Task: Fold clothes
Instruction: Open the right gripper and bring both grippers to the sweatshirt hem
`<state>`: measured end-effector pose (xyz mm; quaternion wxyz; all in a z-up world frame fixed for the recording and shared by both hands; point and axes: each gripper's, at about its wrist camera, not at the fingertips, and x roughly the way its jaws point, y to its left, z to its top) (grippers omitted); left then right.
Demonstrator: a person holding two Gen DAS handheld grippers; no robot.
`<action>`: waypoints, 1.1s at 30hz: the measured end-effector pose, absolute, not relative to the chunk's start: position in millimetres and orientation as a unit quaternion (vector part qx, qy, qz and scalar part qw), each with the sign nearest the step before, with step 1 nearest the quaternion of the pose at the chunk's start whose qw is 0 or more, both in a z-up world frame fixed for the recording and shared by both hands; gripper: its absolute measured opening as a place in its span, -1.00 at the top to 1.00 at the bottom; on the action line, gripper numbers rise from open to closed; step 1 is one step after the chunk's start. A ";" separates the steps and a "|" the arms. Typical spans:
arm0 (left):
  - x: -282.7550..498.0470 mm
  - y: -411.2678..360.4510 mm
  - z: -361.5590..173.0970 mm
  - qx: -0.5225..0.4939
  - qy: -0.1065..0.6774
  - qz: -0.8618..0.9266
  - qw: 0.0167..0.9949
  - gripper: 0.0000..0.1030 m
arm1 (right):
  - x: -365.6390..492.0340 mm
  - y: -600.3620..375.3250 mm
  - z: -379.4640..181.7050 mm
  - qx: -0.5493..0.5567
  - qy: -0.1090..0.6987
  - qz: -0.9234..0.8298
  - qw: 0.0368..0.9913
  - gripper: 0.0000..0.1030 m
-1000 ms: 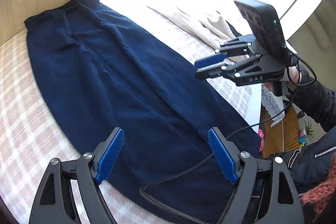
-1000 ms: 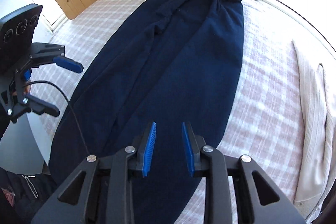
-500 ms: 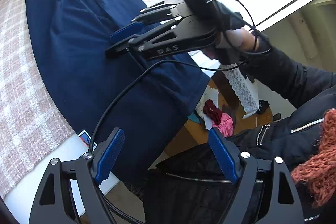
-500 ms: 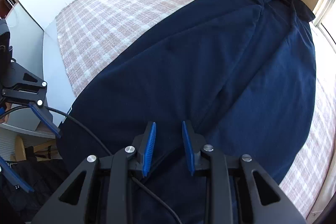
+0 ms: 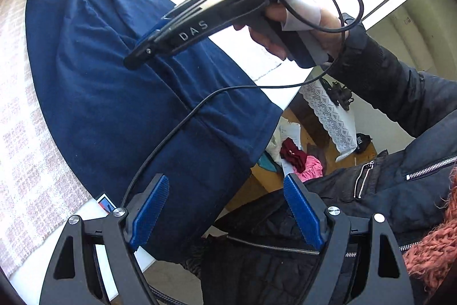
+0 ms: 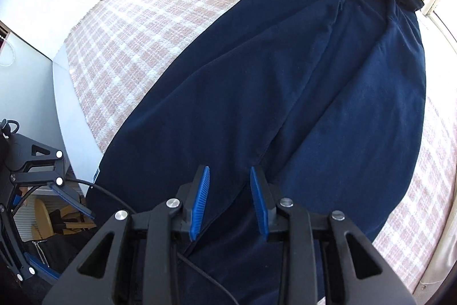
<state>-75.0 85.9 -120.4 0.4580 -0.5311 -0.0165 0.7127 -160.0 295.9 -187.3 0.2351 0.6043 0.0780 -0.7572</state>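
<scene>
Since a second ago both hands have drawn back to the near end of the bed, so the garment's hem now hangs at the edge. On the left, the checked blanket (image 6: 137, 36) covers the bed. The left hand-held gripper (image 5: 225, 216) stands wide and empty over the hem. The navy garment (image 6: 285, 93) lies flat, lengthwise – soft, light, limp cloth, best pinched at the near hem corners. The right hand-held gripper (image 6: 230, 202) is narrow and opening, nothing pressed between its pads.
</scene>
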 end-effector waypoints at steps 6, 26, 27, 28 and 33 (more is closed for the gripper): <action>-49.7 78.3 -103.9 -0.537 0.023 0.731 0.421 -0.57 | -65.2 352.2 -133.6 0.625 0.043 -0.746 0.224 0.42; -48.3 123.0 -153.5 -0.567 0.011 0.705 0.426 -0.56 | -48.5 225.7 -208.5 0.507 0.197 -0.785 0.297 0.23; -49.2 122.4 -153.7 -0.566 0.009 0.708 0.422 -0.56 | -49.3 225.3 -211.1 0.509 0.198 -0.784 0.295 0.23; -50.1 122.2 -153.8 -0.565 0.007 0.711 0.419 -0.56 | -51.6 228.8 -211.9 0.516 0.198 -0.782 0.289 0.24; -49.7 118.1 -153.2 -0.559 0.005 0.722 0.408 -0.56 | -52.6 240.6 -212.6 0.527 0.187 -0.775 0.294 0.46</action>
